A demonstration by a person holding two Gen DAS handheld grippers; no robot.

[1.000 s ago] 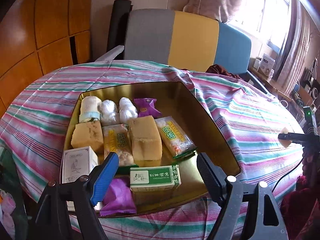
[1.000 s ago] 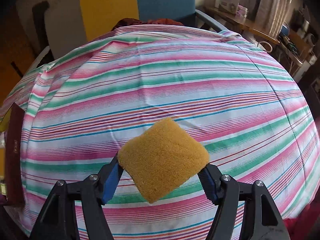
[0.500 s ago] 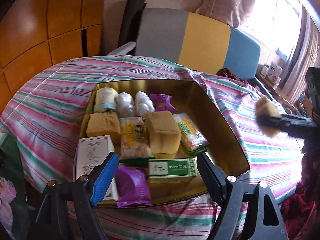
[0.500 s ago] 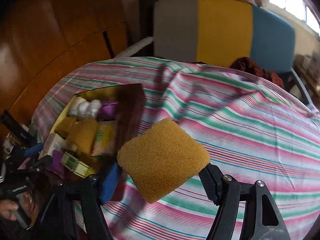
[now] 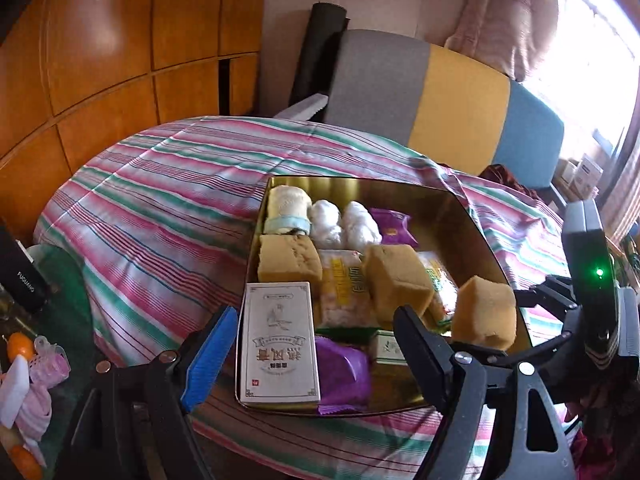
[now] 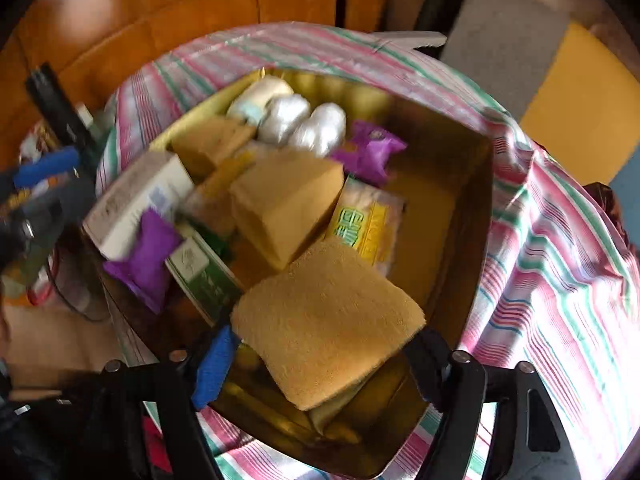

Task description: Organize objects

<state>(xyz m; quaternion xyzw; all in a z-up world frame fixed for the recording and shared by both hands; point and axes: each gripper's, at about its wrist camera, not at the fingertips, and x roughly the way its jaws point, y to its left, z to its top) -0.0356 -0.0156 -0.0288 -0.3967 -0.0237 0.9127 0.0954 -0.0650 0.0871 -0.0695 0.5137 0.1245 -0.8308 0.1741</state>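
A gold tin sits on the striped tablecloth, packed with two yellow sponges, white rolls, purple packets, snack bags and a white box. My right gripper holds a third yellow sponge above the tin's near right part. Its jaws are opening, and both pads still touch the sponge's corners. The left wrist view shows this sponge in the air at the tin's right edge, with the right gripper behind it. My left gripper hangs open and empty over the tin's near edge.
A grey, yellow and blue chair stands behind the table, against wooden wall panels. At the far left are a black bottle and small pink and orange items on a lower surface. Bare tablecloth lies left of the tin.
My right gripper swung left with the sponge, from over bare tablecloth to above the tin, rolling as it went. My left gripper drifted a little; the tin now sits further right in its view.
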